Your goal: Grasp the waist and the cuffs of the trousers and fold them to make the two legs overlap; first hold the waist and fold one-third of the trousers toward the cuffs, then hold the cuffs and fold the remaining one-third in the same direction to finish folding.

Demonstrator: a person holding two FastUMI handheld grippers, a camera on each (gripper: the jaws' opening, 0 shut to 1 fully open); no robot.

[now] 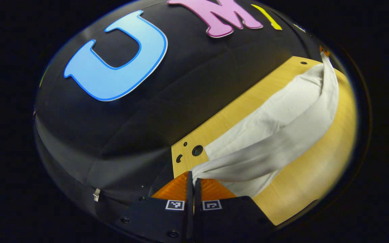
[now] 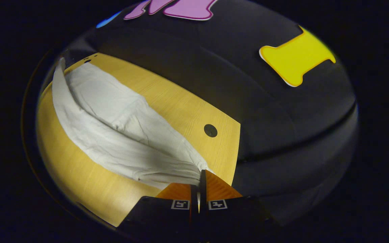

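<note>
White trousers (image 1: 275, 125) hang stretched above the wooden table (image 1: 312, 175), pulled taut between both grippers. In the left gripper view my left gripper (image 1: 193, 178) is shut on one end of the cloth, which bunches at the fingertips and runs off to the upper right. The right gripper view has my right gripper (image 2: 201, 177) shut on the other end of the trousers (image 2: 120, 131), which stretch away to the upper left. I cannot tell which end is the waist and which the cuffs.
The table (image 2: 181, 111) has round holes near its corners, one hole (image 1: 197, 150) close to the left gripper and one hole (image 2: 210, 130) close to the right. The black booth wall (image 1: 130, 111) stands just past the table's far edge.
</note>
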